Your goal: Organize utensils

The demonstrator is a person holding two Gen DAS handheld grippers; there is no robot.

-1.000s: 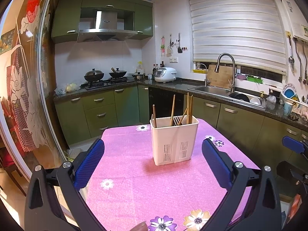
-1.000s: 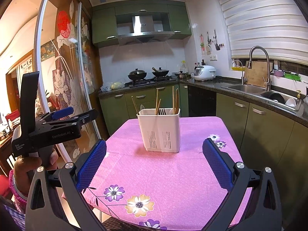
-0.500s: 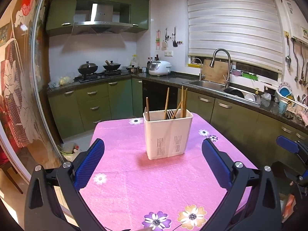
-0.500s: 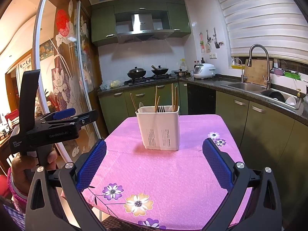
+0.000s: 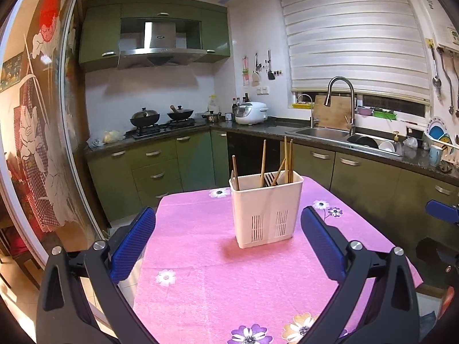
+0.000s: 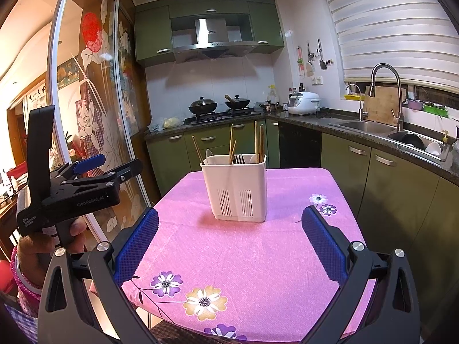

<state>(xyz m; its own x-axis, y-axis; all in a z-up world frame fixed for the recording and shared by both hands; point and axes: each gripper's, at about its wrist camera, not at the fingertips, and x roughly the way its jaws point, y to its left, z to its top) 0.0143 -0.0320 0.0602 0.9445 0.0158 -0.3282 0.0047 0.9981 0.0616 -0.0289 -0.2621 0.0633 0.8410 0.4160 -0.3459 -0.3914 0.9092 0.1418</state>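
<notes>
Five chopsticks [image 5: 263, 162] in one caddy [image 5: 266, 209]

Lower ends of the wooden chopsticks [image 5: 263, 159] and dark metal fork [image 6: 238, 159] – hidden inside the white slotted plastic utensil holder [image 5: 266, 209]. Compartment divisions cannot be told. Pink floral tablecloth [image 5: 229, 272] – near edge cut off.

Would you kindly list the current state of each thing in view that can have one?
left gripper: open, empty.
right gripper: open, empty.
utensil caddy: upright on the pink tablecloth.
chopsticks: standing in the caddy.
window blind: mostly lowered.
wok: lidded.
</notes>
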